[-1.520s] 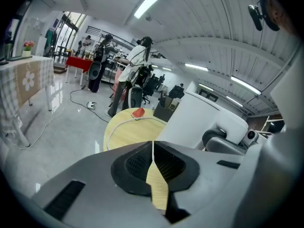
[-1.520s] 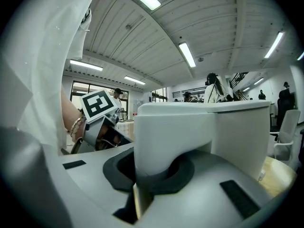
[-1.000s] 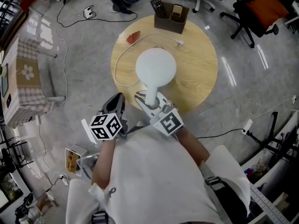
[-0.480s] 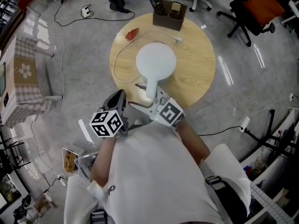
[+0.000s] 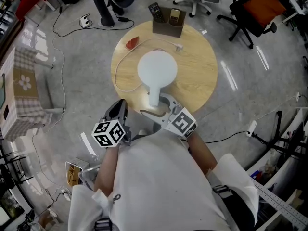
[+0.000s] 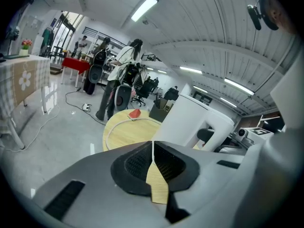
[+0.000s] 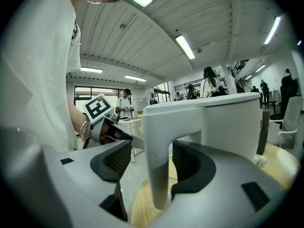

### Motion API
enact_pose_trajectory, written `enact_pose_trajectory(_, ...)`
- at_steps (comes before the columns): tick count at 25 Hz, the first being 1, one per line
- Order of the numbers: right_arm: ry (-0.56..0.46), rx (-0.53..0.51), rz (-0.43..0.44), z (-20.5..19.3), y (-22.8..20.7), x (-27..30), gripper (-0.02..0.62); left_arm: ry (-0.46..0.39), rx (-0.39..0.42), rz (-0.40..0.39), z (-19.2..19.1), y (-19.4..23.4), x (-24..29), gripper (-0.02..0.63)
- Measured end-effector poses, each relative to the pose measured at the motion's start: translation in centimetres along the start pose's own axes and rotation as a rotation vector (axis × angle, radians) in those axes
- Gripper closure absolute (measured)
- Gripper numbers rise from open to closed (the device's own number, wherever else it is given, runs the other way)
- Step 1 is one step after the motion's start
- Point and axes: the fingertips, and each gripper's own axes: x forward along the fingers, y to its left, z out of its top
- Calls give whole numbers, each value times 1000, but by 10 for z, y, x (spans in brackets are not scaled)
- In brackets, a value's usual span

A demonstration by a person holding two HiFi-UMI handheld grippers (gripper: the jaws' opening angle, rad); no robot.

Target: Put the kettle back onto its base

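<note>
A white kettle stands upright on the round wooden table, its handle pointing at me. Its base is hidden; a white cord loops away from under it. My right gripper is at the table's near edge and has just been opening. The handle stands between its spread jaws, and a gap shows on the left pad's side. My left gripper hangs off the table's left front edge, shut on nothing. In the left gripper view the kettle rises beyond its closed jaws.
A brown holder with remotes and a small red thing sit at the table's far side. Office chairs stand beyond, a checkered table at left, cables on the floor. People stand far off.
The right gripper's jaws, clamped on the kettle's handle a second ago, have spread apart around it. The kettle has stayed put on the table. The left gripper has hardly moved.
</note>
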Motion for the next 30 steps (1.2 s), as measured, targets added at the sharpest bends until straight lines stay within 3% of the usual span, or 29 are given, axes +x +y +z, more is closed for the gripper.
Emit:
enact_pose_trajectory(18,20,14,-230,2,-22,-54,328,-14,78,-97,4,-36,10,571)
enact_pose_trajectory(30,-84,19,-409,30,-23,-82,331,-65,91,-175,21,-59,-4,571)
